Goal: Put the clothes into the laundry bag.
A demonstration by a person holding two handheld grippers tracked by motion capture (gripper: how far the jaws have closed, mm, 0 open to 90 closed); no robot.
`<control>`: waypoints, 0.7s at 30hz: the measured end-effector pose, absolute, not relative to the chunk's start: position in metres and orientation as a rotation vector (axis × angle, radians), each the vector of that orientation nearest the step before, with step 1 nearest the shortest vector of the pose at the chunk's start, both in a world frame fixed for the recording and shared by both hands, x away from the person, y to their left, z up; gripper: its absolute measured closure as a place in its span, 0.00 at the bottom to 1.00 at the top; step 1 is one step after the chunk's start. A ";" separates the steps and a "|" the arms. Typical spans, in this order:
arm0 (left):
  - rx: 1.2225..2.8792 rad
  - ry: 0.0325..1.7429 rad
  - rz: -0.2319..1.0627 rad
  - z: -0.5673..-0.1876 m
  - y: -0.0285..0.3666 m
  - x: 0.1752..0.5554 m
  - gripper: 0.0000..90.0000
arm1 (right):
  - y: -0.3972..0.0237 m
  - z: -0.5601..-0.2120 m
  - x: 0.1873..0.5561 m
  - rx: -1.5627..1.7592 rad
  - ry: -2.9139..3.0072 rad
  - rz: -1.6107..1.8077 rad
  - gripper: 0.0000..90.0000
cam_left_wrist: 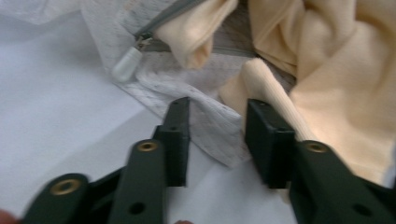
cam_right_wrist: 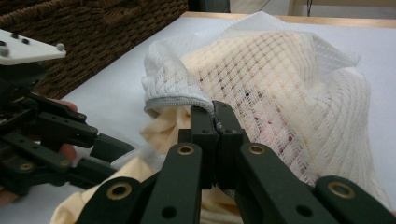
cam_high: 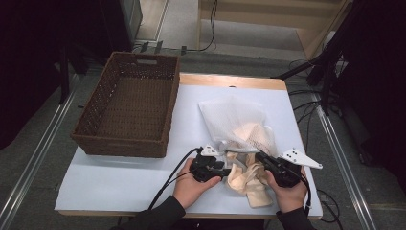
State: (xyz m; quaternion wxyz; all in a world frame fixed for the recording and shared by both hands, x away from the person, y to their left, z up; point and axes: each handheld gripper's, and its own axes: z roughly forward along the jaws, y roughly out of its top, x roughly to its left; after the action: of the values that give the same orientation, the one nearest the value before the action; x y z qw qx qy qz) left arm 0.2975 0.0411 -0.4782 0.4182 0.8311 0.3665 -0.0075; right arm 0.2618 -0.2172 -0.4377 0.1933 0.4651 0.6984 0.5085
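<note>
A white mesh laundry bag (cam_high: pixel 234 115) lies on the table with a cream garment (cam_high: pixel 249 184) spilling out of its open mouth toward me. My right gripper (cam_high: pixel 259 156) is shut on the bag's grey zipper rim (cam_right_wrist: pixel 180 101), its jaws pressed together (cam_right_wrist: pixel 215 116). At the bag's near left corner, my left gripper (cam_high: pixel 227 167) stands open. A flap of the mesh (cam_left_wrist: pixel 217 126) lies between its two jaws (cam_left_wrist: pixel 218 135), and no pad presses on it. The white zipper pull (cam_left_wrist: pixel 126 64) rests just beyond, and cream cloth (cam_left_wrist: pixel 345 93) is bunched at the right jaw.
A dark wicker basket (cam_high: pixel 129 103) stands on the left half of the white table (cam_high: pixel 119 177), overhanging its far left corner. Cables trail over the floor to the right of the table. A wooden unit stands behind.
</note>
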 end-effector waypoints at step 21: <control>2.252 0.734 0.113 -0.468 0.083 0.252 1.00 | -0.205 -0.437 0.258 1.263 1.989 1.429 1.00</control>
State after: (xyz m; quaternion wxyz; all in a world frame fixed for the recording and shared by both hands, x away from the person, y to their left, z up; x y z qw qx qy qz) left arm 0.2517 0.0827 -0.4679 0.3755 0.8802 0.2870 0.0440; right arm 0.2580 -0.2047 -0.4372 0.1916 0.4498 0.7084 0.5090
